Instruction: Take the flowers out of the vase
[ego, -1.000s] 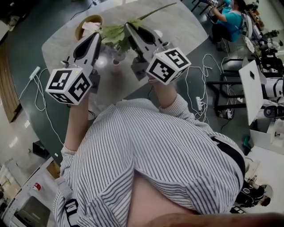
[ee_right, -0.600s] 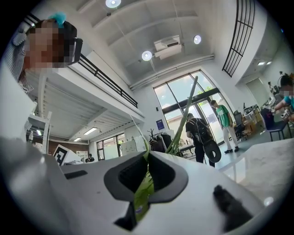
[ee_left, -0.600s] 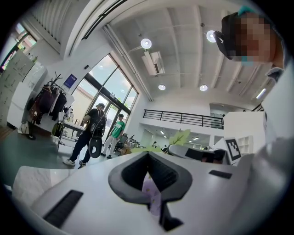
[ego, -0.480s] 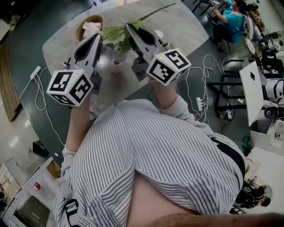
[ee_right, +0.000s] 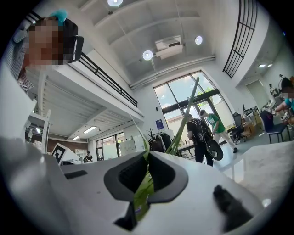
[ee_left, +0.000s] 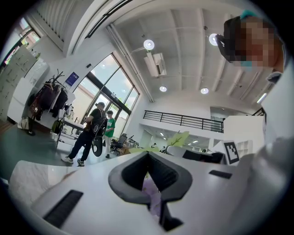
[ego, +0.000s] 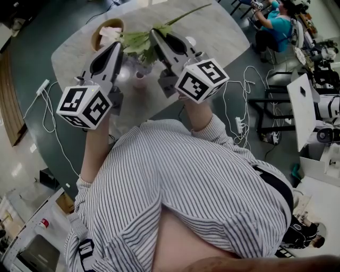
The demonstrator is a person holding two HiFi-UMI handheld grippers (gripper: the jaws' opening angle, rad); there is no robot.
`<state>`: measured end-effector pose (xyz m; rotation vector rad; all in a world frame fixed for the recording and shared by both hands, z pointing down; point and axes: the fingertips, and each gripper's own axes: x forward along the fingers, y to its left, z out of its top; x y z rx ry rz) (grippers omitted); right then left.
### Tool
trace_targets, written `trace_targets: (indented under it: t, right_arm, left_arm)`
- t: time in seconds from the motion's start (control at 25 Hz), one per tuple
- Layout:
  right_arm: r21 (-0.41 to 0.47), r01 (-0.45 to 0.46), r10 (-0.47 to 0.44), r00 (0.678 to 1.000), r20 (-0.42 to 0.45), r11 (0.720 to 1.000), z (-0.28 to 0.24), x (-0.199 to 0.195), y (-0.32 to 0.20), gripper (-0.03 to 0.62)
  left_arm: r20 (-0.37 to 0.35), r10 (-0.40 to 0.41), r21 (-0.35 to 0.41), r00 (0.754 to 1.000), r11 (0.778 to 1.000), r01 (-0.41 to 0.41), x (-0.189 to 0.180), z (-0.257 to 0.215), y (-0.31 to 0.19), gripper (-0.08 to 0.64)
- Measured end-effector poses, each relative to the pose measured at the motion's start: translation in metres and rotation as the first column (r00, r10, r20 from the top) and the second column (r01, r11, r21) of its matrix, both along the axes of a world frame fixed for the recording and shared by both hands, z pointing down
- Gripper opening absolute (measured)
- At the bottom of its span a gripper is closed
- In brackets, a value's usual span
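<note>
Over the marble table [ego: 212,32] both grippers are held up side by side. My left gripper [ego: 118,43] is shut on a pale lilac flower [ee_left: 151,195], whose petals show squeezed between the pads. My right gripper [ego: 152,32] is shut on a green flower stem [ee_right: 143,193]. That stem [ego: 186,13] runs up and away to the right, with leaves [ego: 137,40] between the two grippers. Below the leaves stands the clear vase [ego: 139,73], partly hidden by the grippers. A pale bloom [ego: 109,33] shows beside the left gripper's tip.
A wooden bowl [ego: 101,27] sits at the table's far left. White cables and a power strip [ego: 238,123] lie on the floor at the right, and another strip [ego: 41,86] at the left. A seated person in teal [ego: 273,24] and benches with equipment [ego: 313,106] are at the right.
</note>
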<state>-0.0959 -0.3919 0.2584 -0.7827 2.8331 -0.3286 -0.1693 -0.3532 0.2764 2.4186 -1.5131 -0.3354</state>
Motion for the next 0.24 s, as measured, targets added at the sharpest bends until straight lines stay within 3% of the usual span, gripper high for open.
trace_targets:
  t: [0.24]
  right_arm:
    - [-0.007, -0.002, 0.002, 1.0, -0.012, 1.0, 0.005, 0.0032, -0.0005, 0.018]
  left_arm:
    - [-0.009, -0.004, -0.004, 1.0, 1.0, 0.004, 0.0041, 0.0044, -0.0004, 0.009]
